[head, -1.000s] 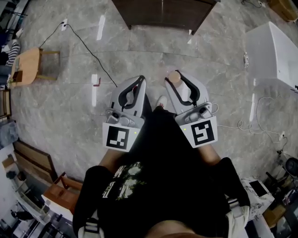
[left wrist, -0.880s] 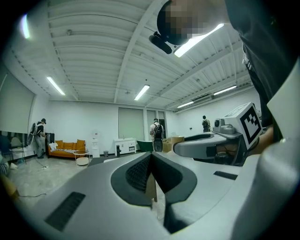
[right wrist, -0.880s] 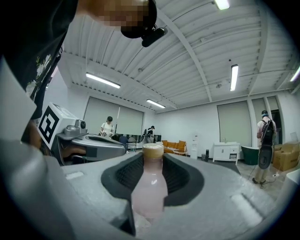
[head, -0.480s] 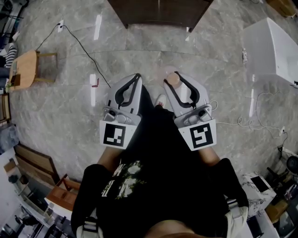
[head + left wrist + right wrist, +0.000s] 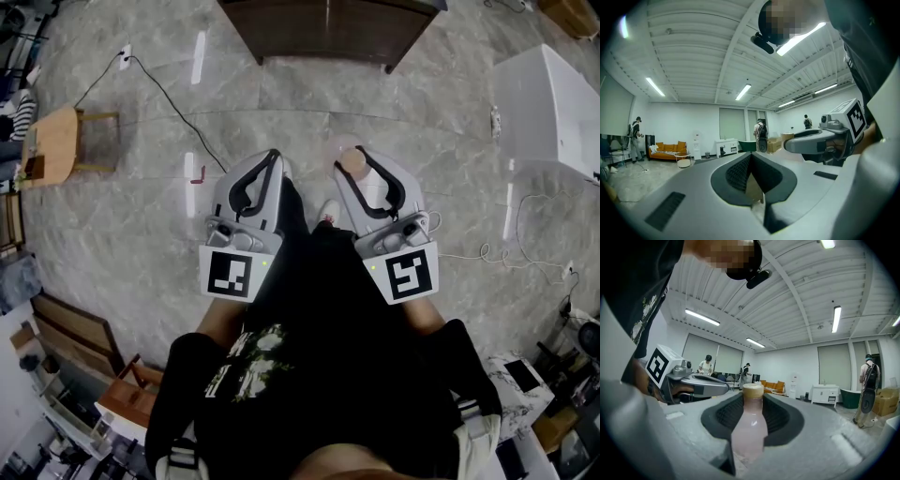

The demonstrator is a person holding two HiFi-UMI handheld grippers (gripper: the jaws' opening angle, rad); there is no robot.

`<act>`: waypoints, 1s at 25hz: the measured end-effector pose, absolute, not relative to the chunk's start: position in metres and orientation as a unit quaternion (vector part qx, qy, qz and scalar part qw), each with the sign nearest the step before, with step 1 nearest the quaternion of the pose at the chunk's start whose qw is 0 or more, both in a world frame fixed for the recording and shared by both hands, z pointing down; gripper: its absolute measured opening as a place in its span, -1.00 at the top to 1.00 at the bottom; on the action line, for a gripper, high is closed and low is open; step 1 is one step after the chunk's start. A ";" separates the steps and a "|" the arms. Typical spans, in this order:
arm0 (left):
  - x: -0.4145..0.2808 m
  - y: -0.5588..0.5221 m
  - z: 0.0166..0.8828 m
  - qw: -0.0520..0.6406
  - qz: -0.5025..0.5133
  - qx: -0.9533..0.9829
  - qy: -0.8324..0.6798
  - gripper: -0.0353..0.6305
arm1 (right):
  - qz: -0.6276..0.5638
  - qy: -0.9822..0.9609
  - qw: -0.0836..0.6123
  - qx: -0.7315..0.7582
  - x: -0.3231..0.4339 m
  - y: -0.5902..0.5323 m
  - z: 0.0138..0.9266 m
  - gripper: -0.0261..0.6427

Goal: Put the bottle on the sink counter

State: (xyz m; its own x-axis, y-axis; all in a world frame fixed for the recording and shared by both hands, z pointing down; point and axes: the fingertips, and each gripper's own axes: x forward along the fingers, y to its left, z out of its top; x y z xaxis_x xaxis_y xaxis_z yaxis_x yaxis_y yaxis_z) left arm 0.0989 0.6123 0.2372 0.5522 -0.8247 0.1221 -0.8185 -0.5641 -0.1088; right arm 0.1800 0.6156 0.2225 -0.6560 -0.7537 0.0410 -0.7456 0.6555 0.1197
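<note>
A pale pink bottle (image 5: 749,427) with a tan cap stands upright between the jaws of my right gripper (image 5: 752,397), which is shut on its body. From above, the cap (image 5: 352,161) shows at the tips of the right gripper (image 5: 361,156), held level over the marble floor in front of the person's body. My left gripper (image 5: 273,157) is beside it on the left, its fingers meeting at the tips with nothing between them. In the left gripper view the left gripper (image 5: 751,157) is shut and empty.
A dark wooden cabinet (image 5: 328,28) stands ahead on the floor. A white unit (image 5: 553,98) is at the right, a wooden stool (image 5: 56,131) at the left, and a black cable (image 5: 178,98) crosses the floor. A white sink vanity (image 5: 826,393) and standing people are far off.
Both grippers have drifted across the floor together with the person. The bottle stays in the right gripper's hold, and the left jaws stay shut.
</note>
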 end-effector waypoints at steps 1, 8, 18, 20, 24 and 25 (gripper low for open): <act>0.095 0.607 0.236 0.020 -0.081 -0.881 0.465 0.87 | -0.046 -0.909 0.041 0.412 0.176 0.610 0.220 0.56; 0.064 0.565 0.236 0.013 -0.092 -0.880 0.465 0.87 | -0.047 -0.914 0.032 0.402 0.140 0.568 0.209 0.56; 0.007 0.501 0.244 0.000 -0.095 -0.881 0.464 0.87 | -0.058 -0.908 0.035 0.413 0.093 0.502 0.199 0.56; -0.003 0.490 0.245 -0.001 -0.086 -0.881 0.465 0.87 | -0.056 -0.907 0.034 0.415 0.083 0.492 0.199 0.56; -0.024 0.469 0.245 -0.008 -0.070 -0.884 0.463 0.87 | -0.054 -0.908 0.042 0.413 0.063 0.476 0.200 0.56; -0.030 0.464 0.246 -0.008 -0.069 -0.885 0.460 0.87 | -0.055 -0.907 0.042 0.415 0.057 0.472 0.200 0.56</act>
State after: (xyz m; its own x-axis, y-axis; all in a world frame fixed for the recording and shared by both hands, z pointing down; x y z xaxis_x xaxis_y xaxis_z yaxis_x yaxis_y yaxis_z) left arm -0.0300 0.4642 0.2460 0.5665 -0.8138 0.1298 -0.8159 -0.5760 -0.0498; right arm 0.0570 0.4718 0.2000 -0.6527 -0.7570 0.0305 -0.7478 0.6501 0.1349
